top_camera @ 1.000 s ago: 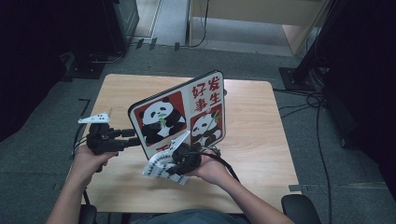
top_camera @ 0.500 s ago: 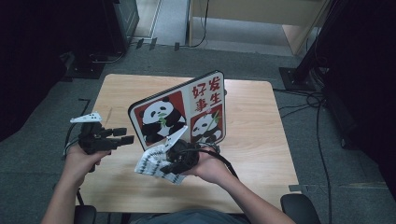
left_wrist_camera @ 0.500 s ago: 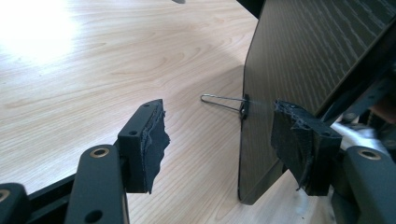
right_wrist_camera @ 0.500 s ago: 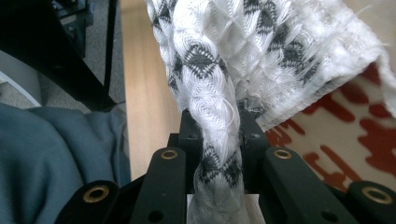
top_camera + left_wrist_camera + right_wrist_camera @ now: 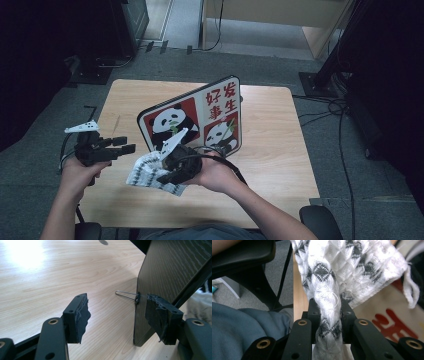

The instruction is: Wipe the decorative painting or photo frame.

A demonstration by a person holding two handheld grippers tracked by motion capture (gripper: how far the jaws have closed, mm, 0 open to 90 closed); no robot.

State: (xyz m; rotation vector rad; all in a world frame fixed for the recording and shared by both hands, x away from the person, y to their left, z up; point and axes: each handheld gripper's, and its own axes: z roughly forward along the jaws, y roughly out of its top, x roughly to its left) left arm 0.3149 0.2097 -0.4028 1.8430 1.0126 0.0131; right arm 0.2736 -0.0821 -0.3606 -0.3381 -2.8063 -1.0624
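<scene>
One cloth (image 5: 150, 172), white with black pattern, hung bunched in our right gripper (image 5: 167, 176), jaws clamped on it, above the table's (image 5: 280, 150) near edge. Beside it stood the panda board (image 5: 192, 120). Our left gripper (image 5: 122, 145) was open, holding nothing.

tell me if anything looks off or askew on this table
The panda board stands tilted on edge on the table instead of lying flat, with a binder clip on its rim. The cloth hangs bunched in the right gripper. The left gripper pads look frayed.
</scene>
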